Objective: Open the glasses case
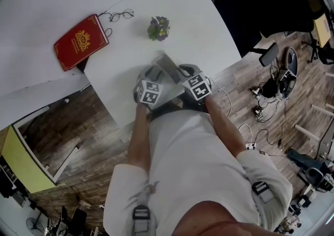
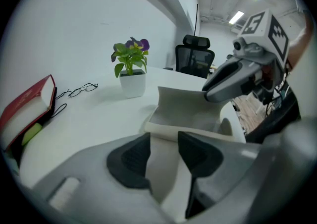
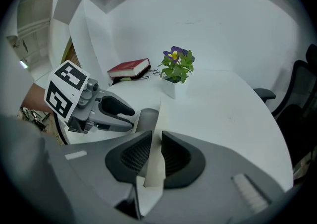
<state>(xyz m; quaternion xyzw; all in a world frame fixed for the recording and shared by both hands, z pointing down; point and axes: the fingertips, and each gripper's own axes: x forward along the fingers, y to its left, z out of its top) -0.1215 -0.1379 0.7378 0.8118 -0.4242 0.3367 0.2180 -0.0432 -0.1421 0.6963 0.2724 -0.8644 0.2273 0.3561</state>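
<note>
The pale grey glasses case [image 1: 166, 67] lies near the front edge of the white table [image 1: 62, 0]. Its lid [image 2: 190, 103] stands raised above the tray-like base [image 2: 171, 130]. My left gripper [image 2: 163, 149] is shut on the near end of the base, which fills the gap between its dark pads. My right gripper [image 3: 154, 149] is shut on the thin edge of the lid [image 3: 157, 134], seen edge-on between its pads. In the head view the left gripper [image 1: 152, 77] and the right gripper [image 1: 180, 73] sit side by side at the case. The case's inside is mostly hidden.
A potted plant [image 1: 158, 27] stands just beyond the case. A red book [image 1: 81, 42] and a pair of glasses [image 1: 121, 15] lie at the far left. An office chair [image 1: 271, 0] is off the table's right side. Cables [image 1: 266, 94] lie on the wooden floor.
</note>
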